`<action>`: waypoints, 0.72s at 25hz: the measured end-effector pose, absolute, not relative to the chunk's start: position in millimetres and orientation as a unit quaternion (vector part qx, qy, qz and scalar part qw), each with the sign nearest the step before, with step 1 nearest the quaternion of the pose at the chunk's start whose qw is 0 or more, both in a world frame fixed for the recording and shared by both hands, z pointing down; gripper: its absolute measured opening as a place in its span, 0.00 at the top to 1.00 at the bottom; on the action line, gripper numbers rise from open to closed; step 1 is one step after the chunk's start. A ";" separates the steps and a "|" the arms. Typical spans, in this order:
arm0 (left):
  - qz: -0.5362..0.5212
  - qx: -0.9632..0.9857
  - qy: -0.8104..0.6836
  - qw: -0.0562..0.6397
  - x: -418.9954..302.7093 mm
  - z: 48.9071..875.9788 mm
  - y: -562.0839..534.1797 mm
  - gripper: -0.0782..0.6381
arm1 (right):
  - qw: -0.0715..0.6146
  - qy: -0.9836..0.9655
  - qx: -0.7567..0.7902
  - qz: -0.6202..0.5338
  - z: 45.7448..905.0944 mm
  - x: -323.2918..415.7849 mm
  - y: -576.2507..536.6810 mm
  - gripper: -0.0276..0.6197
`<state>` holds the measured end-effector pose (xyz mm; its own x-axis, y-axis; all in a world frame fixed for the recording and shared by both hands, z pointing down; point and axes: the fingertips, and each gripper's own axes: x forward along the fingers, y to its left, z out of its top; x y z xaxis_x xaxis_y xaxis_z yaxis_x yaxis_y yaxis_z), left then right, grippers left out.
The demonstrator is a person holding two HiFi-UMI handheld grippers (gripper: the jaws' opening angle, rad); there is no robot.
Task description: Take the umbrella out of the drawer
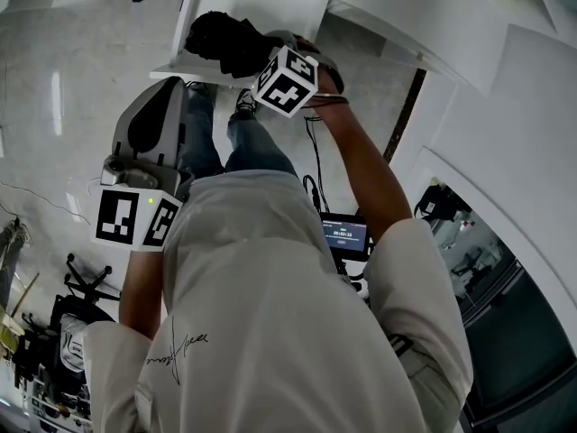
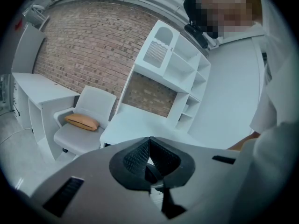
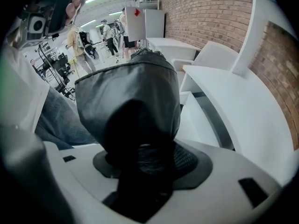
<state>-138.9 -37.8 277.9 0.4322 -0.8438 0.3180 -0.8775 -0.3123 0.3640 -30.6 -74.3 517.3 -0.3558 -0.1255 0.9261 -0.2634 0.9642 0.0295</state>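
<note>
— Where is the umbrella [image 3: 128, 101]?
— In the right gripper [image 3: 145, 157]. It is dark, folded and bunched. Both jaws are clamped on its near end, and the rest sticks out past them.

— And the drawer [image 1: 261, 3]?
— White and pulled out, far ahead of the person. In the head view the umbrella sits over the drawer's near edge. I cannot tell whether it touches the drawer.

— What is around it?
— The right gripper view shows a white desk [image 3: 233, 101] just right of the umbrella, with the drawer under its top. A brick wall [image 3: 210, 13] runs behind the desk. The person's jeans [image 3: 60, 120] are on the left.

— What about the left gripper [image 2: 148, 158]?
— Its jaws are pressed together with nothing between them. It hangs low on the near left, at the person's side and well apart from the drawer. Its marker cube [image 1: 135, 216] faces up at the head camera.

— What does its own view show?
— A white chair [image 2: 96, 104] with an orange cushion [image 2: 81, 121] on the seat. The chair is beside a white table, and white shelves [image 2: 187, 78] rise on the right.

— Anything else near the person?
— A small lit screen [image 1: 347, 235] at the waist, on the right.
</note>
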 end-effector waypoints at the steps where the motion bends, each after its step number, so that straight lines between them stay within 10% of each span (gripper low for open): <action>1: 0.033 0.809 -0.532 0.246 -138.8 277.4 -37.1 0.87 | 0.554 -0.822 0.120 0.061 515.4 -30.3 -73.7 0.57; 18: 0.023 0.808 -0.543 0.229 -145.1 268.9 -13.5 0.87 | 0.526 -0.836 0.143 0.057 475.3 -32.2 -49.2 0.57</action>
<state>-145.1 -13.5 268.9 0.4091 -0.8666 0.2858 -0.8877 -0.3055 0.3444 -32.2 -49.2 475.3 -0.4049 -0.1789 0.8967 -0.2983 0.9529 0.0554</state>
